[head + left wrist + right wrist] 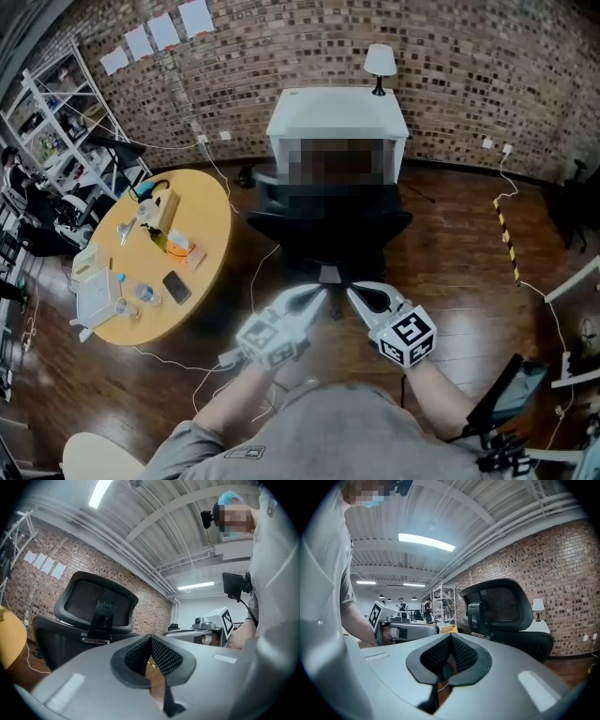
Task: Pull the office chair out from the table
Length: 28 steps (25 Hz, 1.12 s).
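Observation:
The black office chair (330,223) stands on the wooden floor in front of the white table (337,111), its back towards me. Both grippers are held close together just short of the chair's back, fingertips nearly meeting. My left gripper (320,293) is shut with nothing between its pads. My right gripper (353,292) is likewise shut and empty. In the left gripper view the chair's headrest and backrest (96,604) rise left of the closed jaws (151,640). The right gripper view has the chair (502,605) to the right of the closed jaws (451,639). Neither gripper touches the chair.
A round yellow table (202,214) with a phone, cups and small items stands left of the chair. A white lamp (379,62) sits on the white table. Metal shelving (54,124) fills the far left. Cables trail over the floor, and a striped strip (507,242) lies at right.

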### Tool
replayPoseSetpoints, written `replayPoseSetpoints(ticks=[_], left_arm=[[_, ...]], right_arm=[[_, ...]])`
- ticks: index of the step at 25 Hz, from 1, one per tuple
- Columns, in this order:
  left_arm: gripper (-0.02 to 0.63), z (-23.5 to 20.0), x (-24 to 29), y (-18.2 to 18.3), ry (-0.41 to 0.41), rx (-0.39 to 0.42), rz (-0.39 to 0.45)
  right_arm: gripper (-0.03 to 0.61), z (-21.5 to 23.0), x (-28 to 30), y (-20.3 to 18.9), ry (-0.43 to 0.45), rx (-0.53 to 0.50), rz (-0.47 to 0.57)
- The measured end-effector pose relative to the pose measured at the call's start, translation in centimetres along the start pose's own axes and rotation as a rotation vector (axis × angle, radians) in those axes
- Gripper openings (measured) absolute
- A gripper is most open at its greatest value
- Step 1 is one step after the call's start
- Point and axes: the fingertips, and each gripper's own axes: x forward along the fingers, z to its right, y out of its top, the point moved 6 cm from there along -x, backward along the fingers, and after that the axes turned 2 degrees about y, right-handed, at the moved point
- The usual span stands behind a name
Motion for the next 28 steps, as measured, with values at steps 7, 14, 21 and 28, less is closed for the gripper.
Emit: replayPoseSetpoints(ticks=[7,14,21,28], left_arm=[[0.002,-2.5,-1.4,1.7,-0.068,0.028,-0.012],[0.002,-3.3,-3.1,1.5,-0.116,0.009,-0.032],[0.002,-3.8,-3.4,1.5,-0.134,0.018,-0.022],[0.002,-4.3,-3.2,1.7,-0.132,0.019,-0.011]], right_arm=[[0.012,-1.4,2.7,1.4,-0.063,-0.008,0.041],[0.012,-3.1,3.5,1.3,-0.130,0.012,0.035],[0.012,-3.7,3.8,1.2,-0.152,-0.006,0.023],[0.011,-3.5,4.6,1.2,-0.145,-0.018,0.027]])
